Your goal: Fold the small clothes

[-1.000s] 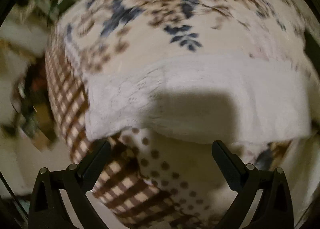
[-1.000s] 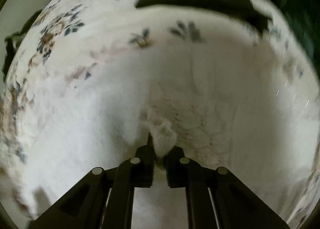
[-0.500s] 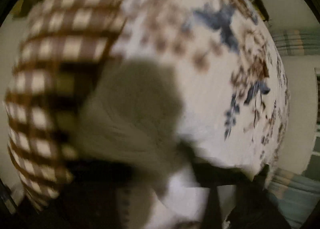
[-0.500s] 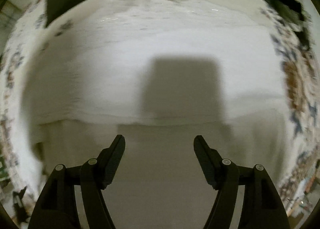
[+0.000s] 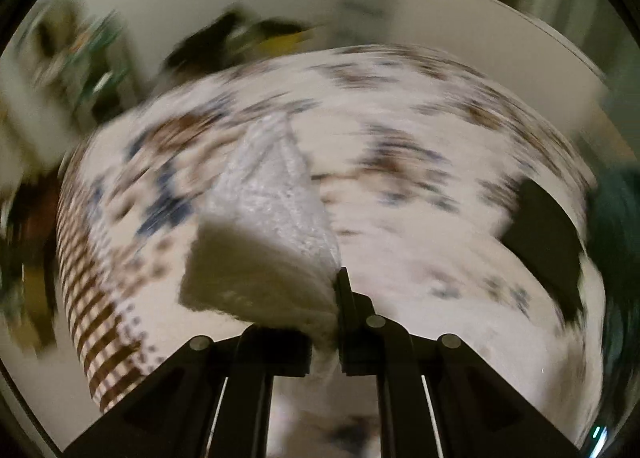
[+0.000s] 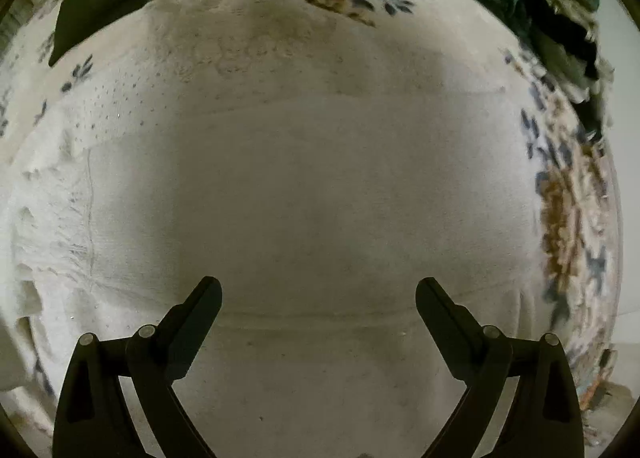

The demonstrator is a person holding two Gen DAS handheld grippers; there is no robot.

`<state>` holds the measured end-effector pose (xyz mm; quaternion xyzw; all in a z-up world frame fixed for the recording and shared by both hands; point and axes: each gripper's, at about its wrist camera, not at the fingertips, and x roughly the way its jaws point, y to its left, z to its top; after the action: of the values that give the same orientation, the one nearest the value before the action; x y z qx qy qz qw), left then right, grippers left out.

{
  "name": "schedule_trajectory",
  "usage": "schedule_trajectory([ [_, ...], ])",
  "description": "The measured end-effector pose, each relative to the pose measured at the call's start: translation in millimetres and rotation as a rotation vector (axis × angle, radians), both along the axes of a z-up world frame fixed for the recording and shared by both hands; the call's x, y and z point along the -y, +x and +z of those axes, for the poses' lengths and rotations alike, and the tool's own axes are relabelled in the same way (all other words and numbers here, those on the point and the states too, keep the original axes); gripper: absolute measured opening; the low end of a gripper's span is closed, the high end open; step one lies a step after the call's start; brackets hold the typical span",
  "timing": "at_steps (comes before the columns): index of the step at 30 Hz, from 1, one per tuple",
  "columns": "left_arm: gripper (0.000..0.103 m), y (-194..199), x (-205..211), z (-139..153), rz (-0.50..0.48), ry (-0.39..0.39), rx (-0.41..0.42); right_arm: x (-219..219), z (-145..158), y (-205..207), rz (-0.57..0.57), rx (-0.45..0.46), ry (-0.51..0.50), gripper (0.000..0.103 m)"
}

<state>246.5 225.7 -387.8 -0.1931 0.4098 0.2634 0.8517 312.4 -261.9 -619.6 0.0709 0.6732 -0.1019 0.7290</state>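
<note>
White garment (image 5: 264,218): my left tongs (image 5: 324,338) pinch its lifted edge mid-fold; right tongs (image 6: 318,298) gape empty above it. Next, lay it across.

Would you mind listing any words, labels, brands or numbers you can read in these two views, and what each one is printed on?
None can be read. The white garment shows only lace and dotted texture, the floral bedspread only flowers, checks and dots, and the dark folded cloth is plain. The background shelves in the left wrist view are too blurred to tell.
</note>
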Motion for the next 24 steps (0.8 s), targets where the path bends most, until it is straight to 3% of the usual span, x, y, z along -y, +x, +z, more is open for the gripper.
schedule_trajectory([
  [4,0.007,38.5,126.5,11.0,-0.249,0.022,-0.006,53.4,6.3,-13.3,-0.057,0.01,0.115,0.099],
  [10,0.007,74.0,332.1,-18.7,-0.587,-0.033,-0.044,162.5,8.5,-44.2,-0.173,0.001,0.168,0.099],
  [13,0.007,80.2,404.5,-44.6,-0.694,-0.059,-0.103,218.4,4.1,-58.9,-0.224,-0.011,0.161,0.099],
  [17,0.012,84.2,464.0,-84.4,-0.796,-0.133,-0.24,277.8,-3.6,-76.6,-0.265,-0.031,0.162,0.099],
  [18,0.016,84.0,471.4,-89.8,-0.811,-0.144,-0.269,294.3,-6.9,-80.4,-0.275,-0.034,0.176,0.099],
  [20,0.038,77.7,471.1,-93.6,-0.816,-0.156,-0.281,319.3,-7.9,-89.0,-0.29,-0.031,0.228,0.099],
  [22,0.089,70.9,453.1,-86.8,-0.797,-0.171,-0.288,338.5,-5.2,-96.5,-0.294,-0.023,0.281,0.099],
  [24,0.095,63.5,423.4,-77.2,-0.748,-0.131,-0.276,356.2,1.0,-101.2,-0.292,-0.012,0.322,0.099],
])
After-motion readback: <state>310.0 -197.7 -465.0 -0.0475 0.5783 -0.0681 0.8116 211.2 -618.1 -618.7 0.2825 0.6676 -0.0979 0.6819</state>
